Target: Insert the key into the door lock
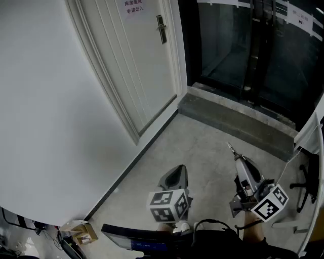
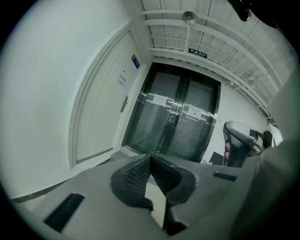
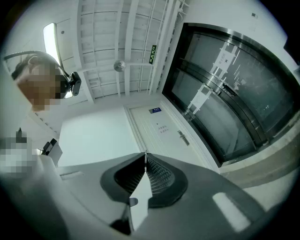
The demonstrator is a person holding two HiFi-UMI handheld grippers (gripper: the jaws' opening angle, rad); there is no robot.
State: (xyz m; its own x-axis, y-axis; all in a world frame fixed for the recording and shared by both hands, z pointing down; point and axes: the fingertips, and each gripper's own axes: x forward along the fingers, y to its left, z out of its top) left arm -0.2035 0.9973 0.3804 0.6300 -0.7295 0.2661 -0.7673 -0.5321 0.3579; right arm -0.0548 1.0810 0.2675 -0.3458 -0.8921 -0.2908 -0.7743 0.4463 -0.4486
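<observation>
From here, the white door (image 1: 139, 60) sits upper left, its lock (image 1: 161, 28) well apart from my 2 tools. My left gripper (image 1: 177, 171) is low over the floor (image 1: 202, 141), jaws clenched with nothing between them. To its right, my right gripper (image 1: 237, 159) is pinching the key (image 1: 231, 148), which sticks out past its tips.

White panelled door (image 1: 136, 60) w/ dark lock plate (image 1: 161, 29), red-lettered white notice (image 1: 133, 7); wall (image 1: 45, 126) plain white; floor (image 1: 202, 146) grey; glass doors (image 1: 243, 45) black-tinted. Left gripper (image 1: 178, 169) and right gripper (image 1: 237, 158), both grey, carry b&w square-marker cubes (image 1: 168, 205); pads (image 2: 136, 176) black, fine grid-textured; key (image 1: 231, 148) silvery.
</observation>
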